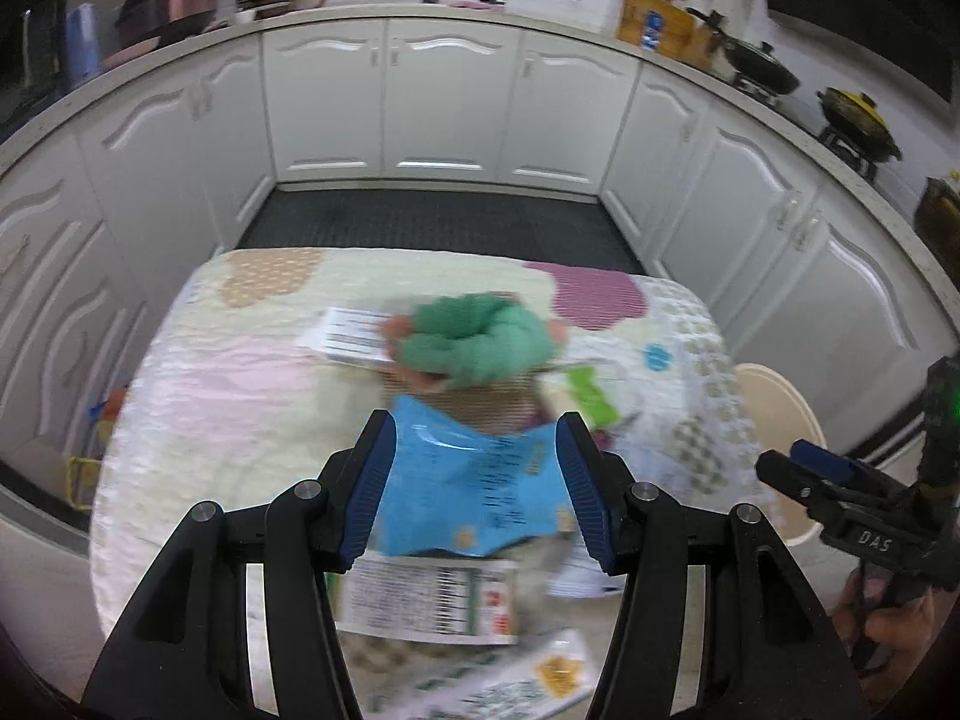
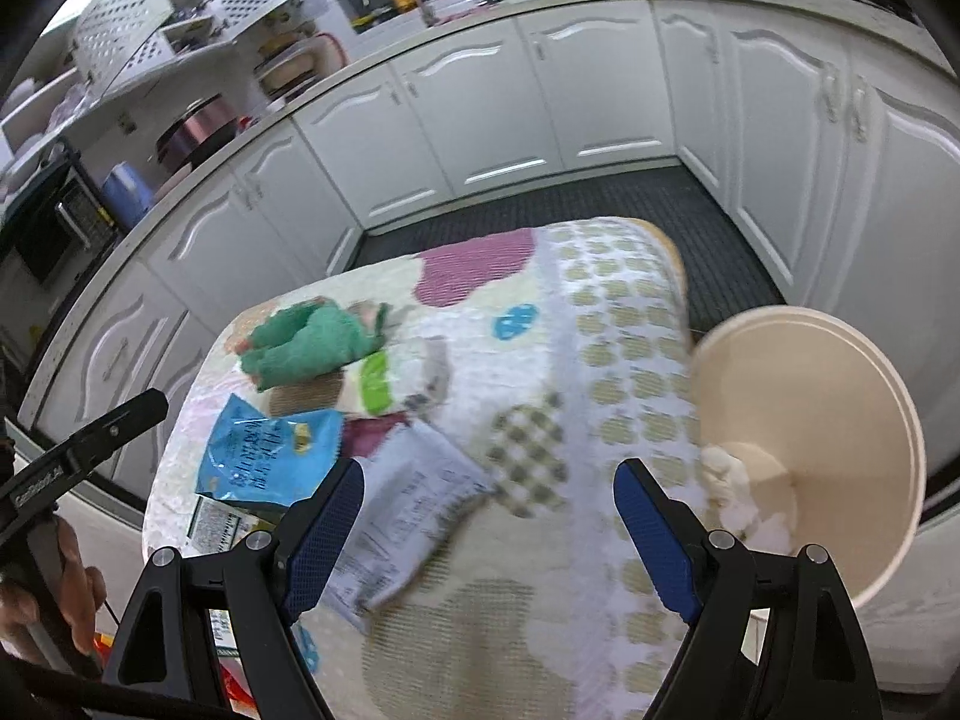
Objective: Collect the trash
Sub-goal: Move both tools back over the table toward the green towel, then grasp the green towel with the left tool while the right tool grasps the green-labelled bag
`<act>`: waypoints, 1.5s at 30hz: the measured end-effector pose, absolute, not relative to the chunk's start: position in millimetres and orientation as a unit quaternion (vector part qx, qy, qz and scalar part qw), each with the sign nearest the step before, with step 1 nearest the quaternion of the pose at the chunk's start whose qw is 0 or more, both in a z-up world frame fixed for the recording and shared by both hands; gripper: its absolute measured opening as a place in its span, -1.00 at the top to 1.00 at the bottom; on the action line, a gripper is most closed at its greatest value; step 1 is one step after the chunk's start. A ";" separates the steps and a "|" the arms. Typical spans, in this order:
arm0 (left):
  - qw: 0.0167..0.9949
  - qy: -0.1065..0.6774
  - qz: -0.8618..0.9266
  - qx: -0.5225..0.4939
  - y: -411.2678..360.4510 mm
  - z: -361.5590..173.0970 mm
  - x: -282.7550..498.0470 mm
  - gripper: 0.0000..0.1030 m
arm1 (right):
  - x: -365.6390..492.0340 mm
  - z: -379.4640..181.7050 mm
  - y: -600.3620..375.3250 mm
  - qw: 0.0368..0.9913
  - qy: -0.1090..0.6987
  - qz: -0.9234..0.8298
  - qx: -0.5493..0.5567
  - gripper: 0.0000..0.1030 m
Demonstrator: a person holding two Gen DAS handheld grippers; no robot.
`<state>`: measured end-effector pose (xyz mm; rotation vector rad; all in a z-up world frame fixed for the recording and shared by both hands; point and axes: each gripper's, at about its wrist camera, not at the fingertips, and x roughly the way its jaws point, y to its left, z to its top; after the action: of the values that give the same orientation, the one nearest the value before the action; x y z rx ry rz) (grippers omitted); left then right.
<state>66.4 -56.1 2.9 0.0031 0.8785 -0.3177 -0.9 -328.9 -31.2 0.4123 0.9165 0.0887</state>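
Observation:
A blue snack wrapper (image 1: 474, 492) lies on the patterned cloth of the table (image 1: 240, 396), between the open fingers of my left gripper (image 1: 477, 450); I cannot tell if the pads touch it. It also shows in the right wrist view (image 2: 270, 450). White printed wrappers (image 1: 429, 600) lie below it. A grey-white packet (image 2: 408, 516) lies by the left finger of my right gripper (image 2: 489, 504), which is open and empty above the cloth. A cream bin (image 2: 810, 438) with white crumpled trash inside stands at the table's right edge.
A green cloth bundle (image 1: 480, 336) and a white printed card (image 1: 354, 336) lie farther back on the table. White kitchen cabinets (image 1: 444, 102) surround a dark floor mat (image 1: 432, 222). Pots sit on the counter at right.

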 end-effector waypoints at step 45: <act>0.874 0.462 -0.143 -0.038 -28.4 -32.8 138.9 -0.05 | 152.8 -88.2 -258.5 0.835 0.520 0.035 0.177 -0.62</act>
<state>138.9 -28.4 -32.8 -0.0801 0.9654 -0.2996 152.8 -258.5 -88.2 0.3753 1.1017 0.0746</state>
